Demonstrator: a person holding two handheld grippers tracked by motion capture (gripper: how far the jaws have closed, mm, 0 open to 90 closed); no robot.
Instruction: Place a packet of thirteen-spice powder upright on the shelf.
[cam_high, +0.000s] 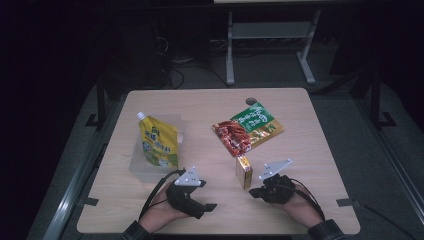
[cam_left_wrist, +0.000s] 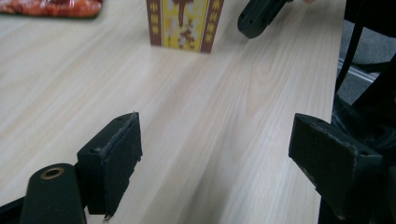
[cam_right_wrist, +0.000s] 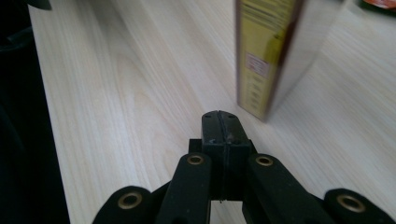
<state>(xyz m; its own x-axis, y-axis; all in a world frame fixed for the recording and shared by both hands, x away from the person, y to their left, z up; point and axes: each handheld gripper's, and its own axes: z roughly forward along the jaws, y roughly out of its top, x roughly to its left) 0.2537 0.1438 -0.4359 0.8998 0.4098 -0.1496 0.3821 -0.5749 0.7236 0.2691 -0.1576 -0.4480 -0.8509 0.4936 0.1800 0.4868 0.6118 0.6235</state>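
A small yellow box (cam_high: 244, 171) stands upright on the wooden table (cam_high: 210, 107), between my two grippers. My left gripper (cam_high: 206, 202) lies low near the front edge, to the left of the box and pointing right. In the left gripper view its jaws (cam_left_wrist: 215, 140) stand wide apart over bare wood, with the box (cam_left_wrist: 184, 23) farther off. My right gripper (cam_high: 254, 192) sits just right of the box, pointing left. In the right gripper view its fingertips (cam_right_wrist: 223, 130) are pressed together with nothing between them, and the box (cam_right_wrist: 271, 56) is close ahead on the right.
A yellow spouted pouch (cam_high: 159, 142) stands in a clear container (cam_high: 142, 167) at the left. A red snack bag (cam_high: 232, 135) and a green one (cam_high: 257, 120) lie behind the box. The table's front edge is close under both hands.
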